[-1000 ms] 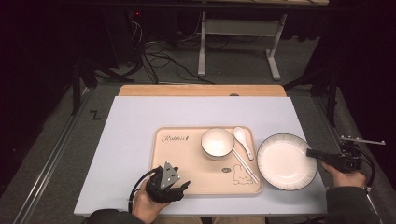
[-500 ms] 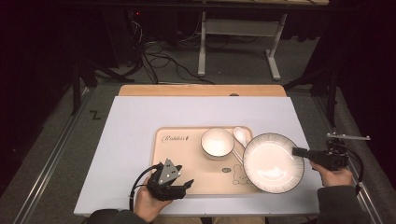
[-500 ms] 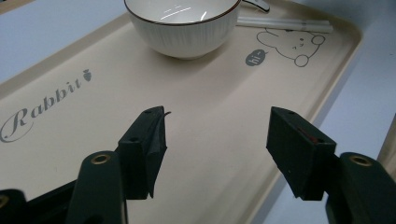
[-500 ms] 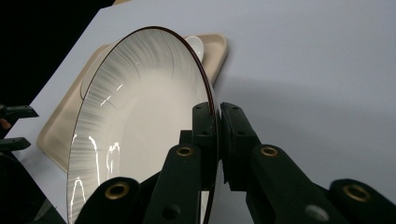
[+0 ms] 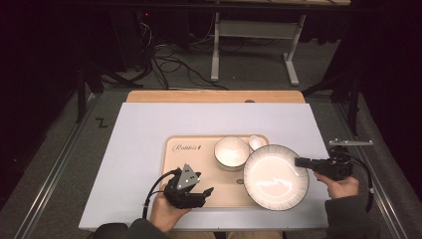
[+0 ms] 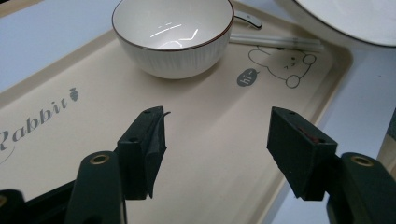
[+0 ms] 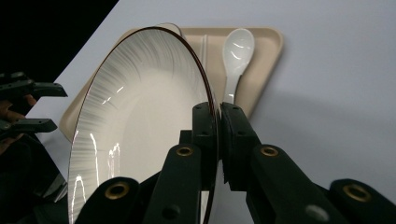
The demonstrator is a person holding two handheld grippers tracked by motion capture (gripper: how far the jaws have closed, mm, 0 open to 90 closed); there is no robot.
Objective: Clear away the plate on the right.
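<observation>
A: Where's the plate (image 5: 275, 177)?
B: Over the tray's (image 5: 199, 157) right end, beside the bowl (image 5: 231, 151); the right gripper (image 5: 301, 162) pinches its rim.
A: The left gripper (image 6: 215, 140)?
B: Jaws apart, empty, over the tray's near part.

White plate (image 5: 276, 177) with dark rim and ribbed lines; white bowl (image 5: 231, 151), dark rim; beige tray (image 5: 191, 157) printed with grey rabbit drawing.

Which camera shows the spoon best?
The right gripper view: the whole white spoon lies on the tray, clear of the plate. The high view shows just its bowl beyond the plate; the left gripper view only a bit of handle.
</observation>
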